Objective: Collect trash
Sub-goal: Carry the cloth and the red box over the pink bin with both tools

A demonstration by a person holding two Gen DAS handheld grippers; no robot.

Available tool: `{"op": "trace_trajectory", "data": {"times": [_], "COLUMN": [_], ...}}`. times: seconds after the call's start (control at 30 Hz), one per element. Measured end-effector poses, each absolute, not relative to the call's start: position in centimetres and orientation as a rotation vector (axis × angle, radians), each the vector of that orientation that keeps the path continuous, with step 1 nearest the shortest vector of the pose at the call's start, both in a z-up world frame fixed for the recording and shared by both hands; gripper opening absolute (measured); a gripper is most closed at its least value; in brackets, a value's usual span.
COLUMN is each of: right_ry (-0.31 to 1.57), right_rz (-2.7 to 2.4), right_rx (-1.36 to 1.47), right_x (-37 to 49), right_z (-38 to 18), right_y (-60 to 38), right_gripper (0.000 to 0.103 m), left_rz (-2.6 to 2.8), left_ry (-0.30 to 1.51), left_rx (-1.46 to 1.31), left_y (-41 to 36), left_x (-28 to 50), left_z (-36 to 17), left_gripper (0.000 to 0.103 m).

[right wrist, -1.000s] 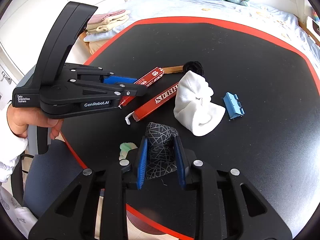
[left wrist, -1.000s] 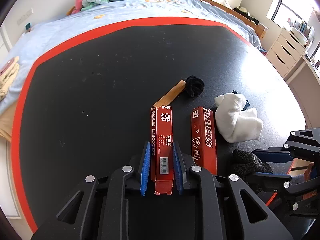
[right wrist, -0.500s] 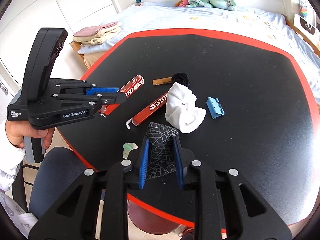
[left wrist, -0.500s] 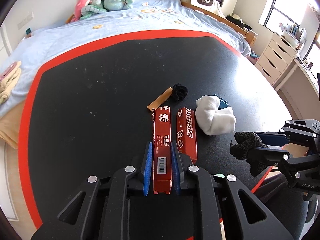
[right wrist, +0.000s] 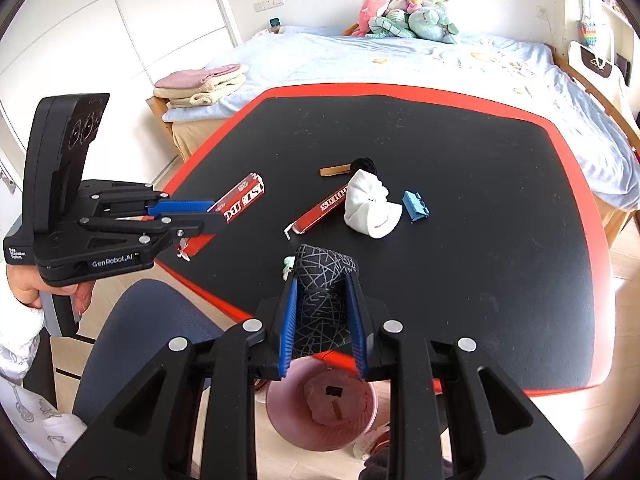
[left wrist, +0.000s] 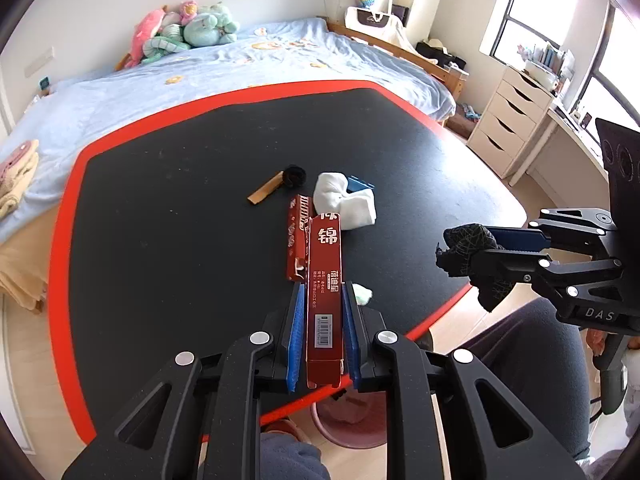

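My left gripper is shut on a long red carton and holds it in the air over the black table's near edge; the gripper and carton also show in the right wrist view. My right gripper is shut on a black patterned wad, held above the table edge and a pink bin on the floor. It also shows in the left wrist view. A second red carton lies on the table.
On the black table with a red rim lie a white cloth, a blue clip, a brown strip, a black ball and a pale green scrap. A chair stands below left. A bed stands behind.
Both grippers have lifted and drawn back toward the table's near edge, each still holding its item. The pink bin has come into view under the right gripper.
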State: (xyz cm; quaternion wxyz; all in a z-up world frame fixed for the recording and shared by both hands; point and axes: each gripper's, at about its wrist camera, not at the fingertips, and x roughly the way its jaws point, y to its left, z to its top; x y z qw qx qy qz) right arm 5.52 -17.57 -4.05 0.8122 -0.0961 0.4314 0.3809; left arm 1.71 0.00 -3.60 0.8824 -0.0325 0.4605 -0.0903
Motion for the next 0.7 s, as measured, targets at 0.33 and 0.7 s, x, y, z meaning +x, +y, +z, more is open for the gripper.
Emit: {"op": "trace_trajectory", "data": {"times": [0.33,0.7], "right_ry": [0.904,0.925], "right_rz": [0.808,0.808], "right_rx": [-0.189,-0.182], "right_x": [1.1,-2.3], "right_z": [-2.8,-3.3], "right_y": [-19.8,-21.4], "right_gripper": [0.023,0.023], "left_rz": [-0.255,-0.313], "left_ry": [0.963,0.978], "left_rx": [-0.047,-0.029], "left_y": [-2.6,-4.9], "left_x": [-1.8,-5.1], "left_z": [-3.2,-3.5], "left_gripper": [0.018,0.018]}}
